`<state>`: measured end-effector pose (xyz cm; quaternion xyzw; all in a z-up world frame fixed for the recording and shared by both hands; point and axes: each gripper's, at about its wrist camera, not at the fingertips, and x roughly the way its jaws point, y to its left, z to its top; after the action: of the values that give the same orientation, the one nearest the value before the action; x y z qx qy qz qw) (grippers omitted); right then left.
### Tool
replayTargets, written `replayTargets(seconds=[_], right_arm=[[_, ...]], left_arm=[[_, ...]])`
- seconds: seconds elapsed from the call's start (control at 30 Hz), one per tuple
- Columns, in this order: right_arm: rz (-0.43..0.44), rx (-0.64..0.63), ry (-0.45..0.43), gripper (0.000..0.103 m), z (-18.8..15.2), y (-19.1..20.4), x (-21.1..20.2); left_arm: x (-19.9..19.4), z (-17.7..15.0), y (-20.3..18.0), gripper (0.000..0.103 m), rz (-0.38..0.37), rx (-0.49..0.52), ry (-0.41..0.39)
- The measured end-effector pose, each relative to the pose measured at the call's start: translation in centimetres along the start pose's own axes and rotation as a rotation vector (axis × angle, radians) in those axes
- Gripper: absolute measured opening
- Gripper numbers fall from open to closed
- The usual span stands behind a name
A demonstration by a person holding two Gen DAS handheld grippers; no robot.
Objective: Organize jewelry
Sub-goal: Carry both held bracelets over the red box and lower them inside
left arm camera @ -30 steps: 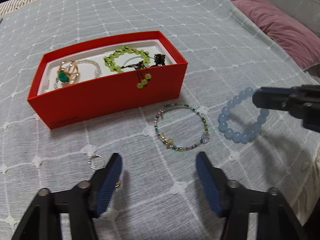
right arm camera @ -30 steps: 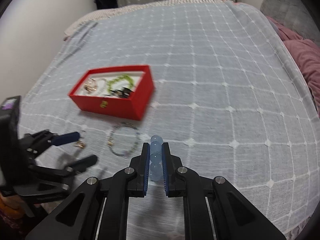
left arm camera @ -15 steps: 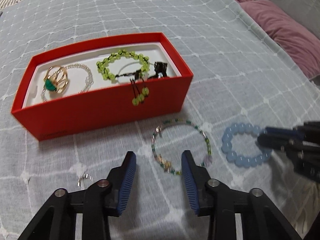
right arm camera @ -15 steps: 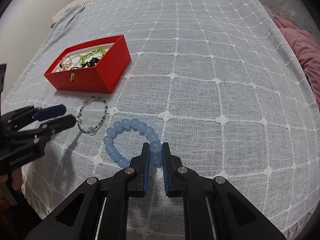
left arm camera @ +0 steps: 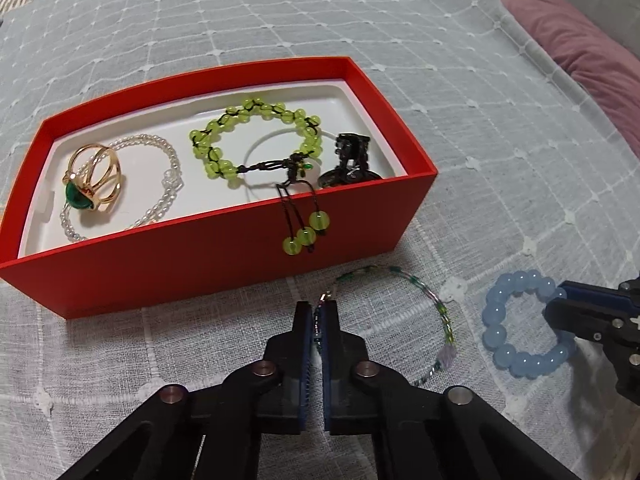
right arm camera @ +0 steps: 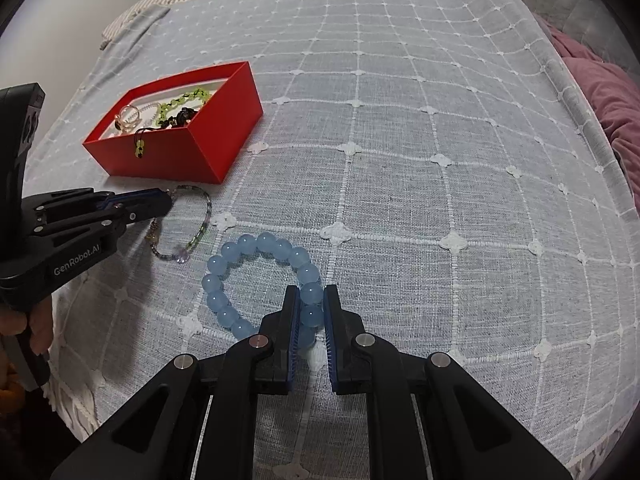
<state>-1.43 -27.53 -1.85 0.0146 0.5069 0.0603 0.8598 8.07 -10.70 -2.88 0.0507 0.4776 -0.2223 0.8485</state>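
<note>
On the bedspread lies a thin green-and-clear beaded bracelet (left arm camera: pixel 440 312) (right arm camera: pixel 200 232). My left gripper (left arm camera: pixel 317 308) (right arm camera: pixel 160 200) has its jaws closing tight on the bracelet's left side, and the pads pinch the strand. To the right lies a light blue bead bracelet (left arm camera: pixel 492 332) (right arm camera: pixel 230 250), and my right gripper (right arm camera: pixel 311 292) (left arm camera: pixel 568 296) is shut on its near-right beads. Behind both stands the red box (left arm camera: pixel 200 256) (right arm camera: pixel 168 152). It holds a green bead bracelet (left arm camera: pixel 298 114), a gold ring with a green stone (left arm camera: pixel 92 176), a clear bead bracelet (left arm camera: pixel 172 160) and a black piece (left arm camera: pixel 348 160).
A grey checked bedspread (right arm camera: pixel 400 160) covers the bed. A pink blanket (left arm camera: pixel 580 40) (right arm camera: pixel 616 92) lies at the right edge. The bed's front edge runs just below both grippers. A hand (right arm camera: pixel 36 328) holds the left gripper at the far left.
My left gripper moved forward and right to the thin bracelet and shut on it. The right gripper sank with the blue bracelet, which now lies flat on the bedspread.
</note>
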Motion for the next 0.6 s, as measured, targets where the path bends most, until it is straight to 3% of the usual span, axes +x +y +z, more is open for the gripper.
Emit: replayTargets(seconds=[0.6], right_arm=[[0.106,-0.035,-0.124,0.012,1.5,3.0,-4.6]], left_arm=[[-6.6,0.5,0.0,0.0,-0.092,-0.025,-0.136]])
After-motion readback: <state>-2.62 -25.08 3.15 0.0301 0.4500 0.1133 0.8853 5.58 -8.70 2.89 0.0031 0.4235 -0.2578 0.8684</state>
